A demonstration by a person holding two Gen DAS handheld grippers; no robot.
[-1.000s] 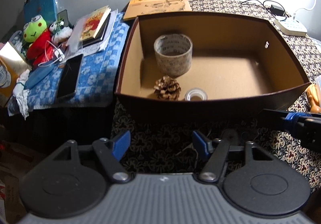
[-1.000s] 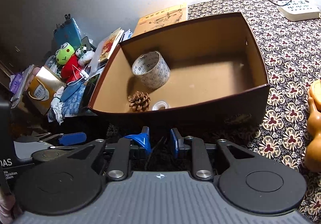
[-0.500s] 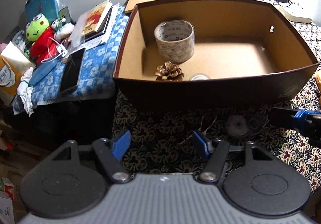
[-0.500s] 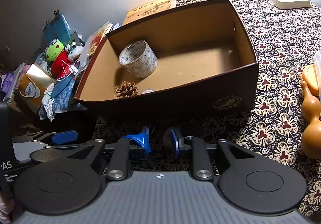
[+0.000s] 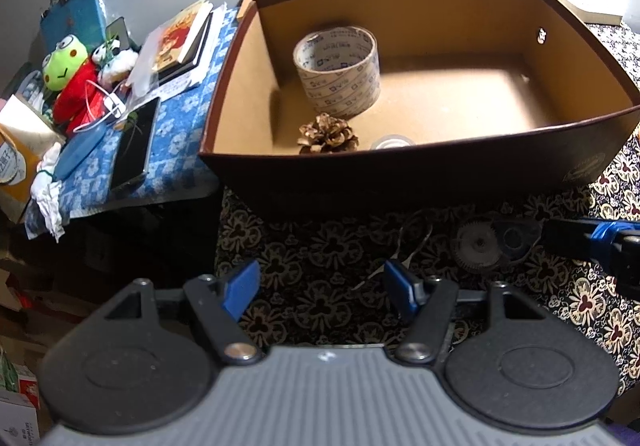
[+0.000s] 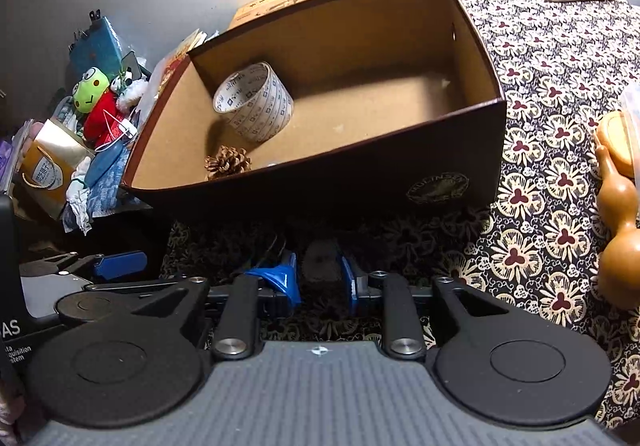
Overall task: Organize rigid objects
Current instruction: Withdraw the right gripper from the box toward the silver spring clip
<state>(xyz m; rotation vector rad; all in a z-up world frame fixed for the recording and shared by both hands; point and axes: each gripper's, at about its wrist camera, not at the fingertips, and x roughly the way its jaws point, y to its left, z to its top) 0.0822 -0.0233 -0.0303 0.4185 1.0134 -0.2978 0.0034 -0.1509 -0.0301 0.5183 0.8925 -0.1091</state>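
Right gripper [image 6: 320,280], jaws narrowly parted around a dark geared tape dispenser [image 5: 494,244], must pinch it; left gripper [image 5: 320,286] spread, idle beside brown cardboard box [image 5: 400,182].

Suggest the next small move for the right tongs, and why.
Probably ease the right tongs forward and close on the correction tape dispenser: it lies on the tablecloth before the box, just at their tips, not visibly gripped.

A lived-in home: floral tablecloth [image 6: 560,94], frog plush toy [image 5: 66,74], books [image 5: 184,42] beside a phone [image 5: 134,144].
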